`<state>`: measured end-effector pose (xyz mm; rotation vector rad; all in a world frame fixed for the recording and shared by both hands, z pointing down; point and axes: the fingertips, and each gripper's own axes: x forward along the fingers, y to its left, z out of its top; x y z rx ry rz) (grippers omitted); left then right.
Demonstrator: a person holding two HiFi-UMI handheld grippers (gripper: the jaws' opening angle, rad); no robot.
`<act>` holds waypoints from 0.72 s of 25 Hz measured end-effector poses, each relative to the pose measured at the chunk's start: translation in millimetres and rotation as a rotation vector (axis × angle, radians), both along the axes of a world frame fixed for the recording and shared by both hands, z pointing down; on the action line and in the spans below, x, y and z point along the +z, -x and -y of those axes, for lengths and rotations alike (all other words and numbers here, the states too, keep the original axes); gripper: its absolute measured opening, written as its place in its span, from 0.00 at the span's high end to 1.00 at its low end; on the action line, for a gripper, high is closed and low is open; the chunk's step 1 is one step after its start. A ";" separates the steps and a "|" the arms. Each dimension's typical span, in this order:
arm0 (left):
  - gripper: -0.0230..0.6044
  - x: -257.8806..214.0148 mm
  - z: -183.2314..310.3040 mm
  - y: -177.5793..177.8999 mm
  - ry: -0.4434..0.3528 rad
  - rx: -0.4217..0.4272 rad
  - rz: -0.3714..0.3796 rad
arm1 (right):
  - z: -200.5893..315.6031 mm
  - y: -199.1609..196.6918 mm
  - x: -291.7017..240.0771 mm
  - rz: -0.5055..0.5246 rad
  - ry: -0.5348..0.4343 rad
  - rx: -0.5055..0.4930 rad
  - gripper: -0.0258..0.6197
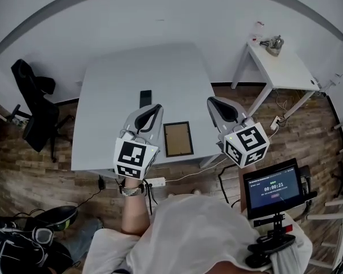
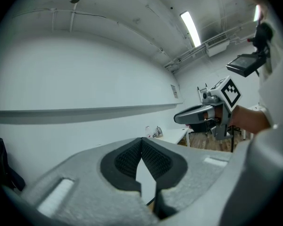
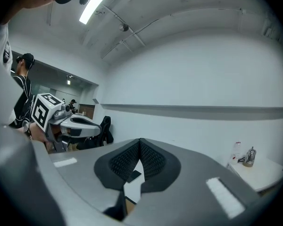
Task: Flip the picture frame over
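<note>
Both sets of jaws are closed pad to pad with nothing between them: my left gripper (image 1: pixel 153 112) and my right gripper (image 1: pixel 215 106) each show the ribbed pads meeting at the tips in their own views, with only wall and tabletop beyond. Neither has hold of anything. The picture frame (image 1: pixel 178 138) lies flat on the grey table (image 1: pixel 120 96), close to the table's near edge, at about 6 o'clock from the table's centre, its long sides running away from me. It shows a brownish panel inside a dark border. I cannot tell whether that panel is the backing board or a picture under glass, so the scene fits two readings: the frame lying as it was set down and yet to be turned, or the frame already turned and let go. In either case it rests free, touched by neither gripper. In the head view the left gripper stands at 9 o'clock of the frame and just beside it. The right stands at about 2 o'clock, a little further off, out past the table's right edge. Both appear to be held above the surface and pointed away from me. A dark phone (image 1: pixel 145 98) lies at 11 o'clock from the frame, apart from it.
</note>
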<state>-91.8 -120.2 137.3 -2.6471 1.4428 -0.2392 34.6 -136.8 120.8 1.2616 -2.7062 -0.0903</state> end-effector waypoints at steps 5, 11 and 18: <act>0.96 -3.1 1.1 2.2 -0.003 -0.015 0.006 | 0.3 -0.2 1.7 -0.017 -0.004 0.007 0.96; 0.96 0.7 0.4 2.6 0.004 -0.023 -0.002 | 0.3 0.3 6.7 -0.017 0.006 0.002 0.96; 0.96 6.4 -0.1 -1.4 0.015 -0.019 -0.015 | 2.1 -4.2 17.9 -0.025 0.027 0.008 0.96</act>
